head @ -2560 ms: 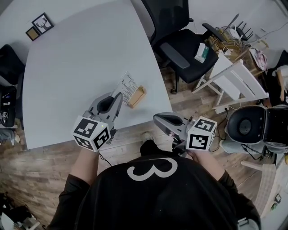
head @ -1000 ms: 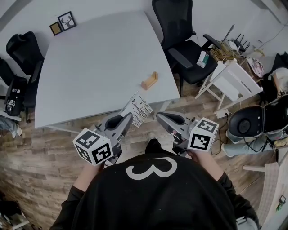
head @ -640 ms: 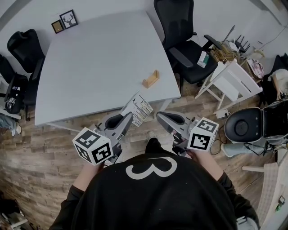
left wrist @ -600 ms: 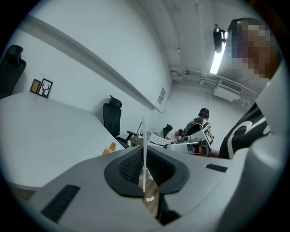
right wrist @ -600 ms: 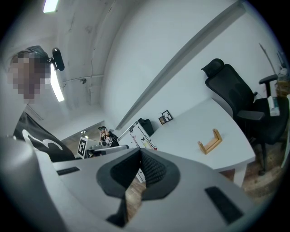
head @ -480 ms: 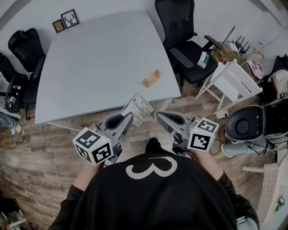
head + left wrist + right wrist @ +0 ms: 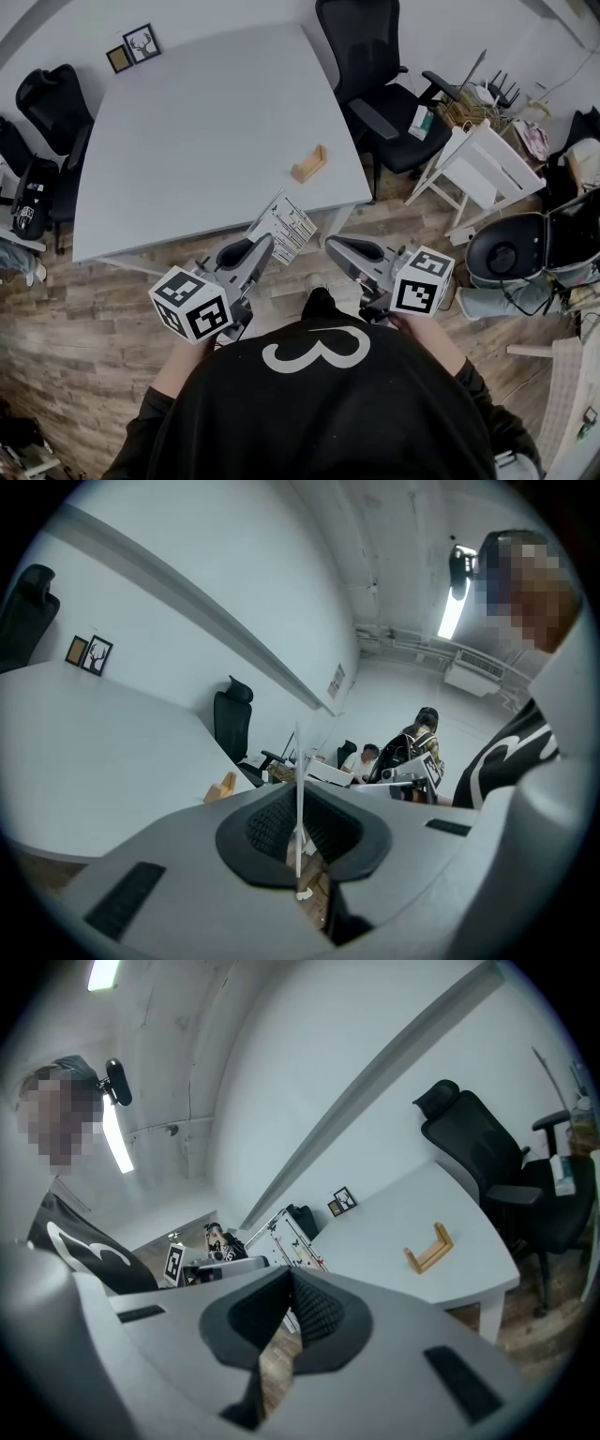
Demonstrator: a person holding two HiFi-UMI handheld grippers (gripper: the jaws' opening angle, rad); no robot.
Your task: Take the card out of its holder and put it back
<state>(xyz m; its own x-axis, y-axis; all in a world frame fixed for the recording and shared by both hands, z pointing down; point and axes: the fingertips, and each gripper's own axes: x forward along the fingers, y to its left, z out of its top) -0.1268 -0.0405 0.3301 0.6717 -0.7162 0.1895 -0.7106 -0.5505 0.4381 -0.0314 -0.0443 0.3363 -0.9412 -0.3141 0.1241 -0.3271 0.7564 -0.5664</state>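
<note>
The card (image 7: 284, 228) is out of its holder (image 7: 309, 164), so the first half looks done. The left gripper (image 7: 265, 242) pinches the card tight, off the table (image 7: 187, 141) and near the person. The holder sits alone by the table's edge, well apart. Next, the card must go over the slot and slide straight down. The right gripper (image 7: 335, 247) is closed on nothing. The head view shows the card's printed face. The left gripper view shows only its thin edge.
</note>
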